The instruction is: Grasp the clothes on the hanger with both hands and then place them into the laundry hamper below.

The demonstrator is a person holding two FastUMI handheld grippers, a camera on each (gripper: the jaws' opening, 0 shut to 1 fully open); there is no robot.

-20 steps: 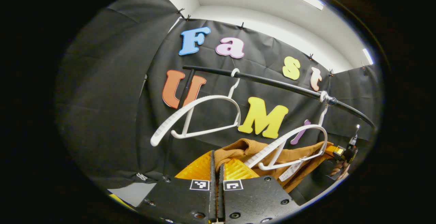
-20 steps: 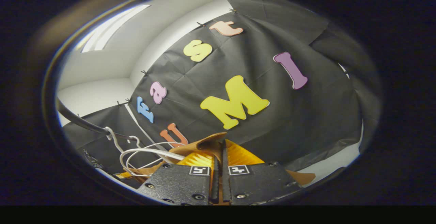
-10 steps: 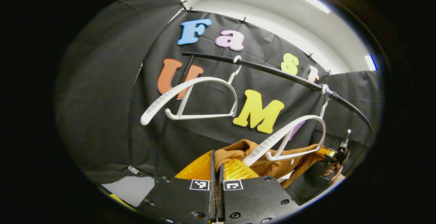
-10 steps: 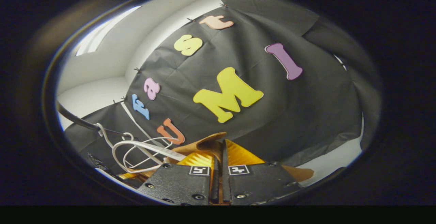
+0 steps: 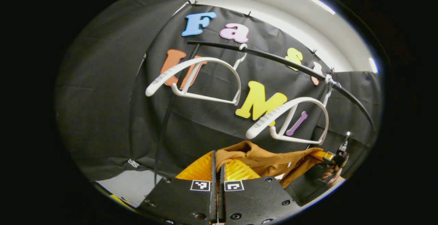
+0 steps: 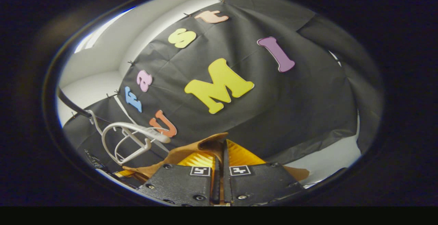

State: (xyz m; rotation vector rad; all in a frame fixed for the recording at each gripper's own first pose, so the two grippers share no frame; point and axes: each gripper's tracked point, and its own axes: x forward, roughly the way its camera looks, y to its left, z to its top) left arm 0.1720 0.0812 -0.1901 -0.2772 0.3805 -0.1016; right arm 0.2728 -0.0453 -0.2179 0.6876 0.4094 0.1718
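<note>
A: At lower centre of the left gripper view, the left gripper (image 5: 217,160) is clamped on the brown garment (image 5: 270,160), now hanging below the white hanger (image 5: 291,122).

B: The right gripper (image 6: 221,156) grips it too (it has slipped free). Next, judging by this: down to the hamper.

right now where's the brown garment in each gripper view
Left gripper view: the brown garment stretches low, centre to right, below the near white hanger.
Right gripper view: it bunches at bottom centre, spilling left under the hanger.
Shared landmark: the black rail carrying the hangers, at far left in the right gripper view.
</note>
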